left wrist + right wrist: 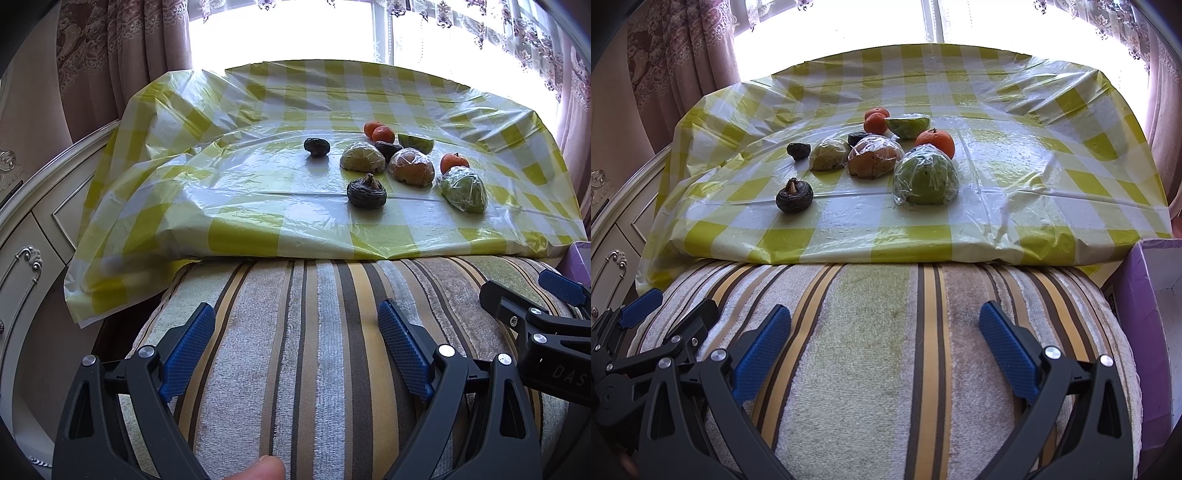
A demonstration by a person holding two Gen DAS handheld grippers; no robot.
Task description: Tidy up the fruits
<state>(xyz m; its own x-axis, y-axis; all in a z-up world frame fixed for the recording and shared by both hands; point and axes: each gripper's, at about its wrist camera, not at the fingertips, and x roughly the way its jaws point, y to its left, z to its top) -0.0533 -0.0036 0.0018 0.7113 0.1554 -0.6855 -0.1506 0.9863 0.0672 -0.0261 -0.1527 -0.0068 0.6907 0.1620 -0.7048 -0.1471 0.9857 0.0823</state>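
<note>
Fruit: nine or so pieces sit bunched on the tabletop (pixel 1015 206), well ahead of both tongs, none yet sorted.
Left tongs (pixel 297 338): released, jaws spread wide over the striped cushion (pixel 314 350), nothing between them; a fingertip (pixel 264 468) shows at the bottom edge.
Right tongs (pixel 884 338): released too, jaws apart above the same cushion, gripping nothing.
Nearest to left tongs: a dark wrinkled fruit (pixel 366 191) with a stub on top, apart from the cluster, with a second dark one (pixel 317 146) farther off to the left.
Nearest to right tongs: a green fruit in cling film (pixel 925 175), with an orange (pixel 936 142) just behind it.
Behind these: a film-wrapped brown fruit (pixel 874 157) and a paler wrapped one (pixel 829 154) side by side, two small oranges (pixel 875 119) and a green half (pixel 909 125) at the back.
Slip risk: the film looks slick, so ribbed pads may slide off a wrapped piece or pinch only loose plastic.
Roll risk: a nudge to the round oranges could send them across the glossy checked cloth (pixel 849 240) toward the near edge.
Crowding risk: the middle pieces touch, so wide jaws entering there may shove neighbours aside.
Cloth risk: it lies loose and wrinkled; a snagged fold would drag everything.
Collision risk: the tongs sit side by side, close enough to knock together when reaching.
</note>
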